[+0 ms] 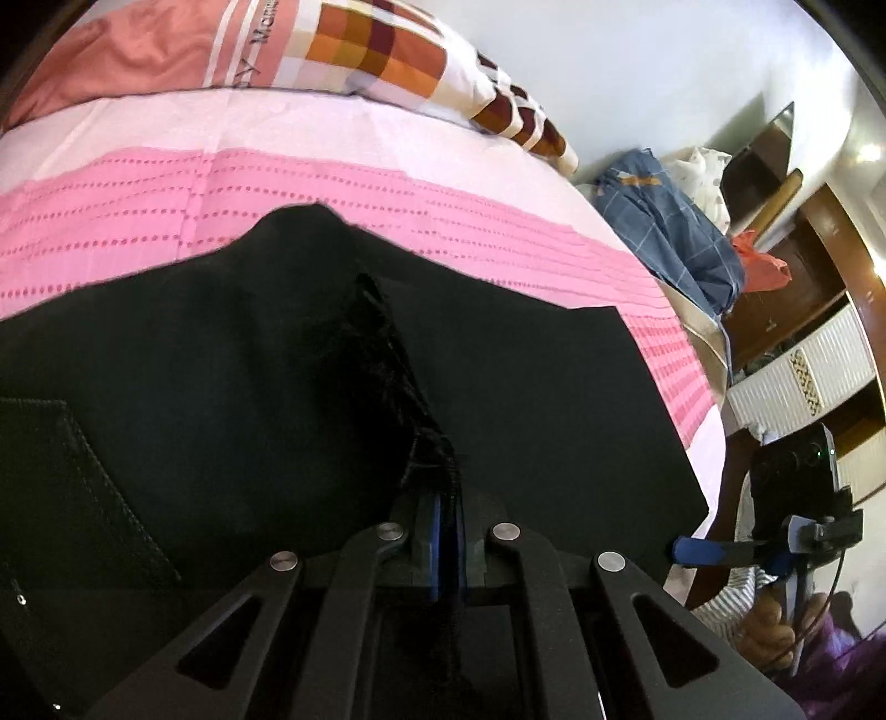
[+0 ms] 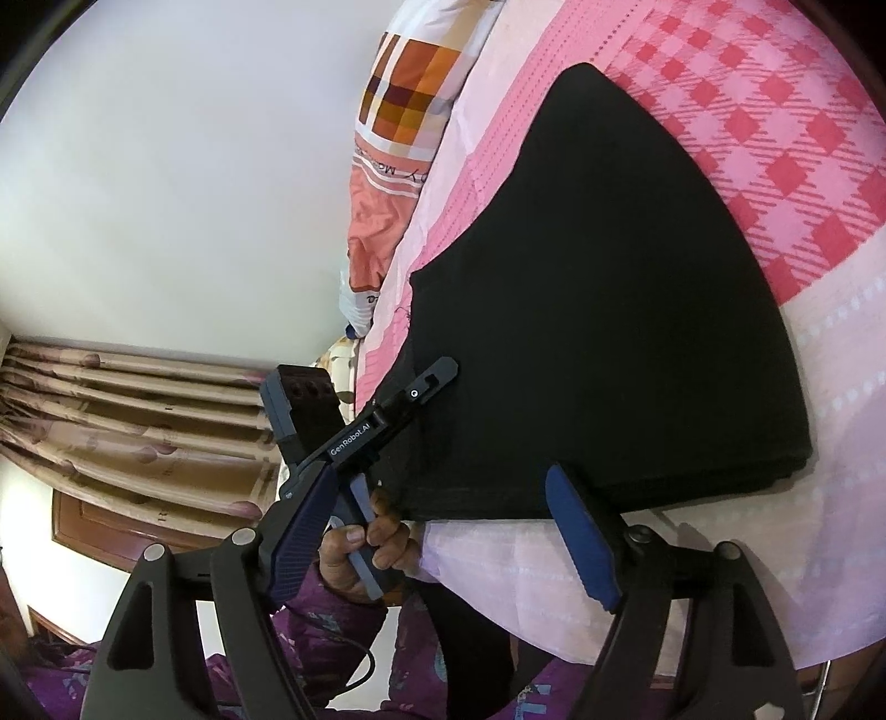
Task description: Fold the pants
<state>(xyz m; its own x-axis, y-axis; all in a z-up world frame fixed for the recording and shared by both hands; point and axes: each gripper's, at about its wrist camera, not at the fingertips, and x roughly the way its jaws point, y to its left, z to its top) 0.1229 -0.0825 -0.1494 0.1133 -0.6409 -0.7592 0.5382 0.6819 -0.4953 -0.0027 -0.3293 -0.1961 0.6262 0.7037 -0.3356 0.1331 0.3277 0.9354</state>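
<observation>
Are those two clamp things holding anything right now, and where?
The left gripper pinches a raised ridge of the black pants near their edge. The right gripper holds nothing.

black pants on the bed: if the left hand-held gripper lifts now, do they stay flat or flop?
Likely flop: the pants already pucker into a ridge running up from the left hand-held gripper, which is shut on that pinch. Probably hefty for cloth: their edge nearest the open right hand-held gripper shows stacked layers. Sliding seems unlikely on the textured pink sheet.

Pink bedsheet (image 1: pixel 387 205) covering the bed; patterned pillow (image 1: pixel 387 50) lying at its head; blue checked cloth (image 1: pixel 670 232) heaped beside; curtains (image 2: pixel 138 421) hanging.
</observation>
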